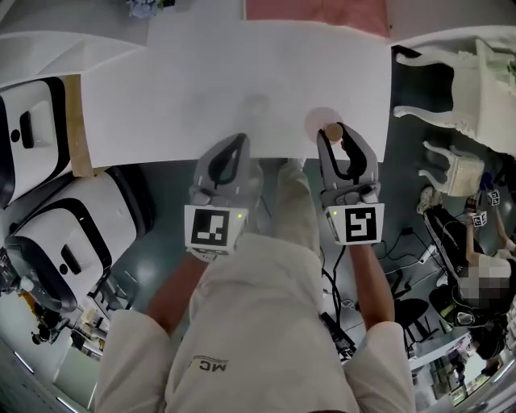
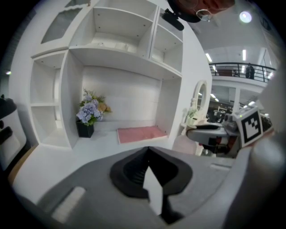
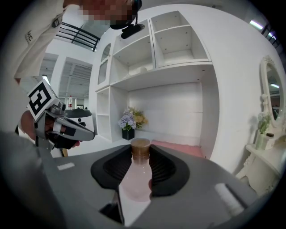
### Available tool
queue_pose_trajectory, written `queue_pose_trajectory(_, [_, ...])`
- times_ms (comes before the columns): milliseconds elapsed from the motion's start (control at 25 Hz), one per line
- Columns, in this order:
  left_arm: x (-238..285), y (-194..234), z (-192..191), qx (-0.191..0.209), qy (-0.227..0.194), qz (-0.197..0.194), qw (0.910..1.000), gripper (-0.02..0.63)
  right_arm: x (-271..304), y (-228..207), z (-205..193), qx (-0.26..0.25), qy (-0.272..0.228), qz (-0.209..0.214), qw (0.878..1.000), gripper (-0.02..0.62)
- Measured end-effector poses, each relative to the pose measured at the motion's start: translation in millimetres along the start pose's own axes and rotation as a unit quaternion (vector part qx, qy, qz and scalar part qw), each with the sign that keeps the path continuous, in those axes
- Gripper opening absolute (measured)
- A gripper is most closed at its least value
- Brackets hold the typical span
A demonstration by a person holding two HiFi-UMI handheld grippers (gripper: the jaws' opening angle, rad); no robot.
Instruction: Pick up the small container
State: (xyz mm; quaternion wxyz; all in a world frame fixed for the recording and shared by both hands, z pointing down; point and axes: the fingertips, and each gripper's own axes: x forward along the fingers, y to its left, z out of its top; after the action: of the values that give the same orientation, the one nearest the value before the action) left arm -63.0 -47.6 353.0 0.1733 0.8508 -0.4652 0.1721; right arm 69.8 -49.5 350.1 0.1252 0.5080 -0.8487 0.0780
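Note:
The small container [image 3: 136, 176] is a clear pinkish bottle with a brown cork top [image 3: 140, 147]. It stands upright between the jaws of my right gripper [image 3: 140, 154], which is shut on its neck and body. From the head view, the cork [image 1: 333, 130] shows at the tip of the right gripper [image 1: 339, 143], over the front edge of the white table [image 1: 242, 73]. My left gripper [image 1: 230, 149] hangs beside it at the same edge. In the left gripper view its jaws [image 2: 149, 151] meet at the tip with nothing between them.
A pink mat [image 1: 314, 10] and a flower pot [image 2: 88, 114] lie at the back of the table, under white shelves [image 2: 111, 53]. White machines [image 1: 48, 129] stand at the left, ornate white chairs [image 1: 451, 81] at the right. A person's legs are below the grippers.

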Motion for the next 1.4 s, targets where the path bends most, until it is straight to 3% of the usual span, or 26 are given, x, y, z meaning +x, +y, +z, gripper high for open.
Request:
queue_pose_trajectory(280, [-23.5, -18.0, 35.7, 0.009, -0.011, -0.004, 0.9999, 0.0, -38.6, 0.3, 41.5, 0.045, -0.019, -0.008, 0.999, 0.121])
queue_pose_trajectory(480, [-40.5, -35.6, 54.2, 0.01, -0.023, -0.002, 0.9997, 0.0, -71.1, -2.9, 59.1, 0.019, -0.013, 0.008, 1.0, 0.121])
queue_pose_trajectory(1400, [-92.5, -69.8, 103.7, 0.035, -0.077, -0.007, 0.9964, 0.0, -158.1, -26.2, 106.7, 0.035, -0.033, -0.044, 0.998, 0.123])
